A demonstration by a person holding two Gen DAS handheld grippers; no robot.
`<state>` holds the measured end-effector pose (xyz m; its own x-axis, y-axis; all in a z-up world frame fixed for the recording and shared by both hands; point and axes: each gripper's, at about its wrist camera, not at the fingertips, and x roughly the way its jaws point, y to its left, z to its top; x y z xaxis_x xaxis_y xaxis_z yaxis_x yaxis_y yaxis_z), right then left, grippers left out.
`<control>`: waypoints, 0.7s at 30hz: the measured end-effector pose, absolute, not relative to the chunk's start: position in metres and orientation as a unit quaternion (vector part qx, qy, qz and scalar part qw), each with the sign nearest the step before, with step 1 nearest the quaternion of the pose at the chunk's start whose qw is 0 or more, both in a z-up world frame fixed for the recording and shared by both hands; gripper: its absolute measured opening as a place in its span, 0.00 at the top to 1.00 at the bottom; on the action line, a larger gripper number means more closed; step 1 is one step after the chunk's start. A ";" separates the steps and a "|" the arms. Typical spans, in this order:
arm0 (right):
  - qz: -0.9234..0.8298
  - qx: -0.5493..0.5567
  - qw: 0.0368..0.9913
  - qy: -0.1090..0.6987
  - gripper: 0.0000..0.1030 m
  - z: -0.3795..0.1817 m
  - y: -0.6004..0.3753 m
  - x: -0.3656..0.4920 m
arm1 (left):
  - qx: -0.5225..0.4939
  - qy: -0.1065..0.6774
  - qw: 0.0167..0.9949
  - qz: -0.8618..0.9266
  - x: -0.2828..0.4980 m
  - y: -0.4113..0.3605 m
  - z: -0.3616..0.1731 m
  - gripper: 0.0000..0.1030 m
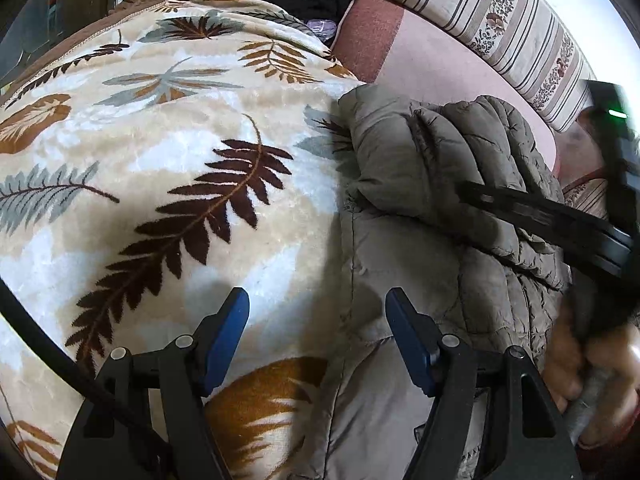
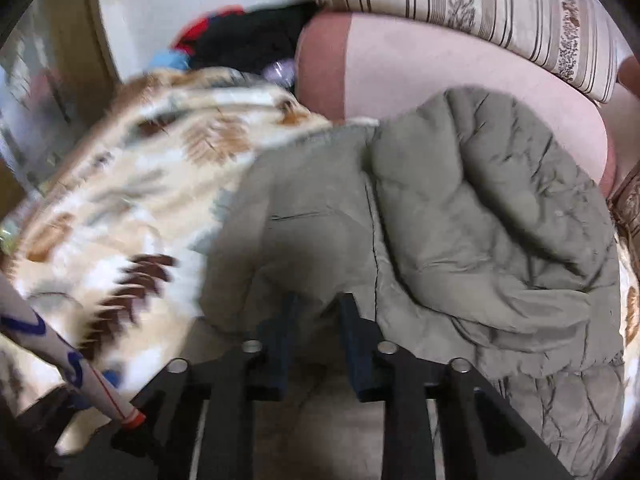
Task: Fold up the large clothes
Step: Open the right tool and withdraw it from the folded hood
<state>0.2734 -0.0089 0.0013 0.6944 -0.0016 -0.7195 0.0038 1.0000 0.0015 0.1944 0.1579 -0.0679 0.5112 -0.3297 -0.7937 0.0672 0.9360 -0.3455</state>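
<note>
While folding on the leafy blanket (image 1: 160, 140), keep to the soft flat part, away from the striped pillow (image 1: 500, 20). Puffy grey-green jacket (image 2: 460, 200) lying bunched up on that blanket, near the pink cushion (image 2: 440, 68), with one fat fold humped on top. Best to grab an edge low down, lift slowly, lay it flat over the middle, then press the air out to stop any springing back. Left gripper (image 1: 316, 296) up over the jacket's edge on the blanket: fingers (image 1: 224, 340) wide apart, holding nothing, touching nothing. Right gripper (image 2: 320, 304) down at the near side of the jacket: fingers (image 2: 356, 352) close together, with only a thin gap. Maybe pinching cloth there, maybe not; too blurry to tell.
</note>
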 end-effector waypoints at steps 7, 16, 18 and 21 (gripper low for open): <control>-0.012 0.011 0.921 0.388 0.77 0.012 -0.013 0.287 | -0.131 0.488 0.856 -0.114 0.200 0.156 -0.072 0.32; 0.004 0.032 0.921 0.389 0.29 0.028 -0.095 0.148 | -0.109 0.472 0.870 -0.092 0.181 0.149 -0.065 0.32; -0.014 0.037 0.914 0.405 0.29 0.028 -0.135 0.110 | -0.105 0.461 0.877 -0.088 0.166 0.146 -0.059 0.32; -0.065 0.045 0.910 0.408 0.26 0.028 -0.193 0.057 | -0.089 0.446 0.887 -0.081 0.138 0.136 -0.045 0.32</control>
<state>0.0570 -0.1932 0.0279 0.6593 -0.0803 -0.7476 0.1545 0.9875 0.0301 0.1383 0.1361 -0.0450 0.5889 -0.2240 -0.7766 0.0649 0.9708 -0.2308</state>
